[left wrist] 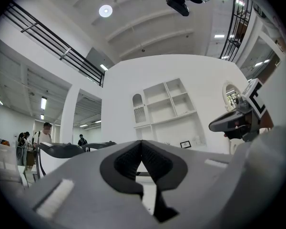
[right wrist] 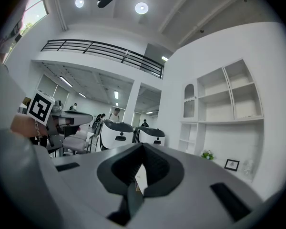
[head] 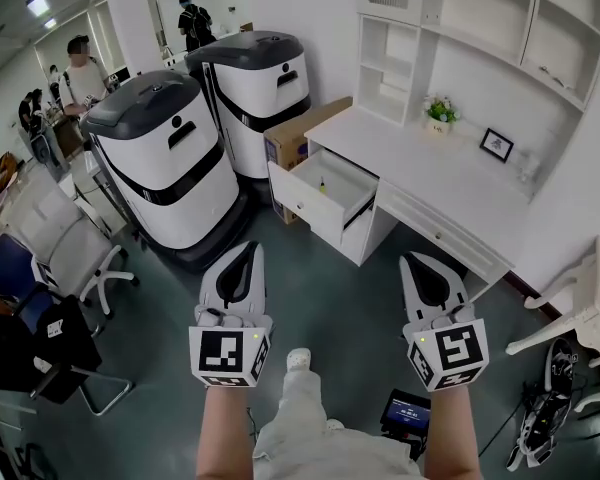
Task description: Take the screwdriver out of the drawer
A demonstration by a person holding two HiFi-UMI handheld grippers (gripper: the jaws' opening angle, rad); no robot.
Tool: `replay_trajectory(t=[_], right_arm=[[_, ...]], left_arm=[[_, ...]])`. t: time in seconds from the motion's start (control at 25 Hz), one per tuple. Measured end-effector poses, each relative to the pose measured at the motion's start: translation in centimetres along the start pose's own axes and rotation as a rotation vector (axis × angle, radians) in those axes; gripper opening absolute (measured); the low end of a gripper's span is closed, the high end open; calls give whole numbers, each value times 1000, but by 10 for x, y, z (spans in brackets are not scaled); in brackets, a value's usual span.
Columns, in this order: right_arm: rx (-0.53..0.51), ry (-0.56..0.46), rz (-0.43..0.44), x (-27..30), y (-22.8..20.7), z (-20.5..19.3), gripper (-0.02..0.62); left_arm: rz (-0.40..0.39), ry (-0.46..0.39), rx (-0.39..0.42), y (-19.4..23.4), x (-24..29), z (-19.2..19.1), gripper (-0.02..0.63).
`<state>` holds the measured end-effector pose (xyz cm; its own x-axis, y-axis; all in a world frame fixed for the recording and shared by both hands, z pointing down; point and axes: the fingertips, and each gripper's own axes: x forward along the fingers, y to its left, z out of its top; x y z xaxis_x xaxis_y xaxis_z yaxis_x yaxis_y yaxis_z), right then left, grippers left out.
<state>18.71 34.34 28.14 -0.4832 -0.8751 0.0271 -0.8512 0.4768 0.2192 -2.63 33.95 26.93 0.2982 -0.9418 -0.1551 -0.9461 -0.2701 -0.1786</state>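
Plainly, in the head view, both tools are held out low over the grey-green floor (head: 360, 338). The left hand-held gripper (head: 246, 252) and the right hand-held gripper (head: 412, 259) each have their jaws pressed together and carry nothing. The drawer (head: 330, 200) stands pulled open from the white desk, well ahead of both and between their lines. A small yellowish speck inside it, near the back, appears to be the screwdriver (head: 321, 183), too small to make out further. On the tabletop (head: 450, 183) stand a potted plant (head: 439, 111) and a picture frame (head: 496, 144), with white shelving (head: 500, 28) above. Left of the desk are a cardboard box (head: 298, 133) and two large white-and-black machines (head: 165, 158), then empty chairs (head: 70, 248).

The left gripper view shows its jaws (left wrist: 141, 147) closed tip to tip with nothing between them. The right tool's marker cube (left wrist: 255, 97) is at the right edge, and the shelving lies beyond. The drawer is not visible.

The right gripper view likewise shows shut, empty jaws (right wrist: 143, 147). The other tool's marker cube (right wrist: 40, 107) is at the left, the machines are mid-distance, the plant and frame are to the right, and a railed gallery (right wrist: 105, 51) runs overhead.
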Motion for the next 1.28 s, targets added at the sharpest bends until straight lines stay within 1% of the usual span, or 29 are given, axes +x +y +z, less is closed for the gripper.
replay_trajectory(t=[0.36, 0.68, 0.96, 1.08, 1.28], right_arm=[[-2, 23, -6, 103, -24, -10, 6], [2, 36, -31, 207, -42, -7, 6], [4, 41, -52, 285, -51, -5, 6], [-1, 48, -52, 306, -54, -6, 6], [-3, 58, -56, 330, -62, -9, 6]], left_arm=[[-7, 6, -19, 54, 90, -32, 9], [-31, -1, -32, 118, 181, -52, 9], [-42, -7, -43, 169, 244, -71, 9], [-49, -7, -52, 180, 262, -77, 9], [-65, -3, -60, 186, 286, -85, 9]])
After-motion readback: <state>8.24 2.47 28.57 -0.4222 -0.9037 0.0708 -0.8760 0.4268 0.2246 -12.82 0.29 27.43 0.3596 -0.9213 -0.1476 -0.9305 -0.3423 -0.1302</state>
